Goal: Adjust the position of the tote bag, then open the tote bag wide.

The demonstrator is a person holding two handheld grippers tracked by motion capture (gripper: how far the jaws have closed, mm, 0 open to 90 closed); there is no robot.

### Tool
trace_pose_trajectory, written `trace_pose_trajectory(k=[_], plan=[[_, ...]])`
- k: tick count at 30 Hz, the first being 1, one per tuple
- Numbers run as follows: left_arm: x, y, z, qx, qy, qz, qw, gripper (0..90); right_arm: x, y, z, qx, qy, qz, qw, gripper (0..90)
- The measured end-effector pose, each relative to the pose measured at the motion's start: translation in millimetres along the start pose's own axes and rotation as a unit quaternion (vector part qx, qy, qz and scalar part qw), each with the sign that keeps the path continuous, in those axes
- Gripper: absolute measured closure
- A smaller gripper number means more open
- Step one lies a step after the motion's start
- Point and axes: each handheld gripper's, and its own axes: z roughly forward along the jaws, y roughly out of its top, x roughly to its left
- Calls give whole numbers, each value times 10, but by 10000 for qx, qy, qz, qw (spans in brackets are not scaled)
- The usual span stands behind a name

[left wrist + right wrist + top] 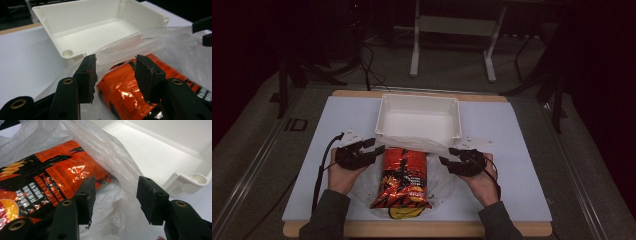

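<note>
Flanking the chip bag (403,177), which lies near-centre on the tabletop (302,165) inside a clear bag (439,175), left claw (373,147) and right claw (447,156) gape, released; loose film could snag or slide off the bin (384,110) lip.

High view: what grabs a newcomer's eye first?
The shiny orange-red snack bag, lying in a clear plastic bag at the table's near middle. Just beyond it sits an empty white tray. The left gripper and right gripper flank the snack bag, fingers apart.
</note>
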Motion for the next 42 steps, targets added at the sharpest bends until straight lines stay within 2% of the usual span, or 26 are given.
trace_pose_trajectory(k=[9, 22, 33, 42], plan=[[-3, -65, -110, -18, -164, -45, 9999, 518, 55, -4, 10, 107, 126, -187, 9997, 509], [-45, -192, -219, 87, -278, -87, 9995, 512, 98, -63, 57, 237, 213, -259, 9992, 519], [-124, -348, -241, 243, -370, -138, 9989, 508, 158, -106, 107, 336, 283, -328, 9985, 518], [-223, -412, -292, 357, -372, -52, 9987, 515, 223, -147, 125, 358, 341, -451, 9978, 545]])
